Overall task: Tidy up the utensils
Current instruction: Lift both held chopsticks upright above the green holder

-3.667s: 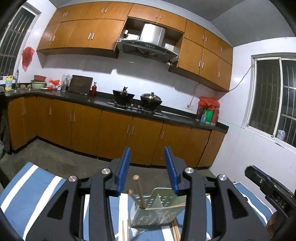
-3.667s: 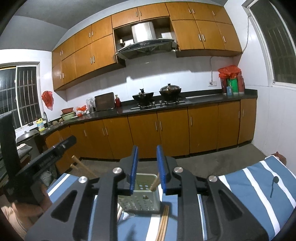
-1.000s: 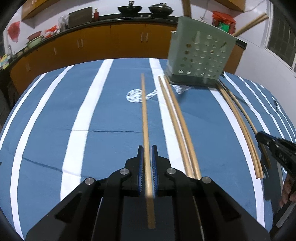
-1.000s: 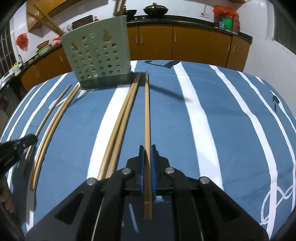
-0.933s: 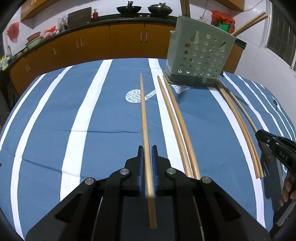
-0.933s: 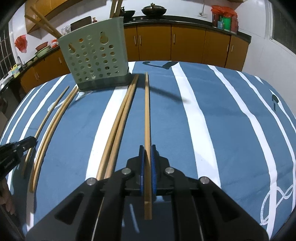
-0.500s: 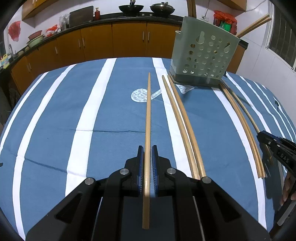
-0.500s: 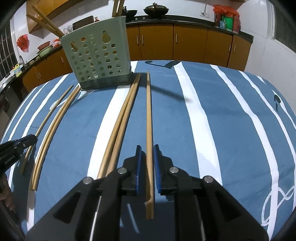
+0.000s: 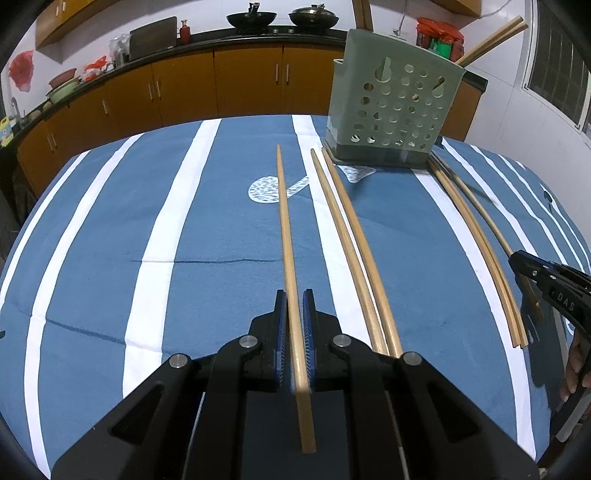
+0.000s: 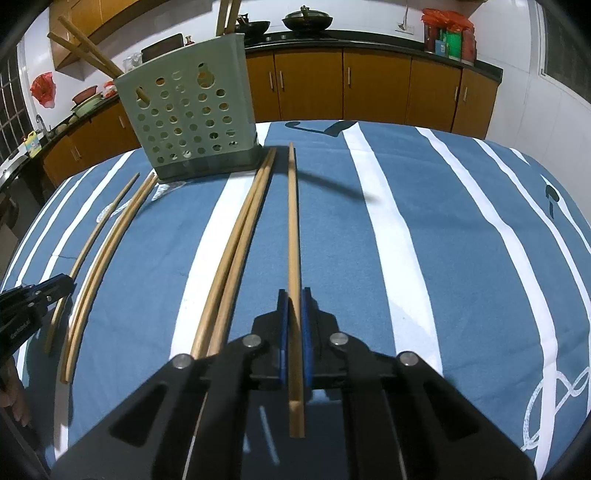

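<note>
bamboo chopsticks, long, thin, stiff, light; likely to roll or pivot if pinched off-centre. left claw (image 9: 294, 325) clamped on one chopstick (image 9: 286, 236), near its butt end, tip pointing up-frame toward the green perforated holder (image 9: 393, 110) at upper right. right claw (image 10: 293, 325) clamped likewise on another chopstick (image 10: 293, 221). loose pairs (image 10: 236, 251) lie on the striped blue surface (image 10: 461, 258). a firmer hold sits nearer mid-length.

We are in a home kitchen: orange-brown cabinets (image 9: 184, 92) run under a dark countertop (image 10: 369, 37), a wok (image 9: 251, 18) and a lidded pot (image 9: 313, 17) sit on the stove, wall cupboards (image 10: 88, 14) hang above white walls, and a barred window (image 9: 557, 55) is at the right
</note>
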`<state>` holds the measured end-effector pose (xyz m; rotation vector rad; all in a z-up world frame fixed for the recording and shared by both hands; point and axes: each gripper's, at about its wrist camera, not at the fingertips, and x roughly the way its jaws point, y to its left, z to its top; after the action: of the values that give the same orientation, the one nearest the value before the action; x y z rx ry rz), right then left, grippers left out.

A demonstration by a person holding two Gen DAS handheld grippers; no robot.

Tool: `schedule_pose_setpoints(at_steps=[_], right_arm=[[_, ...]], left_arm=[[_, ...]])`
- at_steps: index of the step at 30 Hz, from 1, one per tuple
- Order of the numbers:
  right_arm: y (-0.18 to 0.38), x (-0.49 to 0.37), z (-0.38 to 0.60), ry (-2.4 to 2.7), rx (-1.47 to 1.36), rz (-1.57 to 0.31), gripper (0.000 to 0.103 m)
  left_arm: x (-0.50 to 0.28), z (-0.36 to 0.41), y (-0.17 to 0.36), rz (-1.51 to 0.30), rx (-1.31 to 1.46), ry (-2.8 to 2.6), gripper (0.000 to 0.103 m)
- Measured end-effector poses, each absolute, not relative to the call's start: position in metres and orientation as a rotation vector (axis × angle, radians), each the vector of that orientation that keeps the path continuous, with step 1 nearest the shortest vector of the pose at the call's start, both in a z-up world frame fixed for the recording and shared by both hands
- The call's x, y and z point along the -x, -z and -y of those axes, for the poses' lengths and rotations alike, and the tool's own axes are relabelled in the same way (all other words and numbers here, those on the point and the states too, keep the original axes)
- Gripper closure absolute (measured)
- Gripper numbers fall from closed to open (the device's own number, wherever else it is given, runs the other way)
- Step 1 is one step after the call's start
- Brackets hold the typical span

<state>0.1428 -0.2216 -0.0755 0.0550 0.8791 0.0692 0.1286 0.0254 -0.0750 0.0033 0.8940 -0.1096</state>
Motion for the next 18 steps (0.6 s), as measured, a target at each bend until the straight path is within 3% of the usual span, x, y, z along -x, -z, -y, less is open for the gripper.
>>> schedule_pose_setpoints(at_steps=[13, 18], right_arm=[[0.075, -0.142, 0.223, -0.068, -0.055, -0.877, 0.095], [0.040, -0.135, 0.236, -0.060, -0.090, -0.775, 0.095]], left_arm=[[-0.131, -0.028, 0.074, -0.897, -0.001, 0.104, 0.095], [-0.131, -0.040, 0.049, -0.839, 0.027, 0.088, 0.095]])
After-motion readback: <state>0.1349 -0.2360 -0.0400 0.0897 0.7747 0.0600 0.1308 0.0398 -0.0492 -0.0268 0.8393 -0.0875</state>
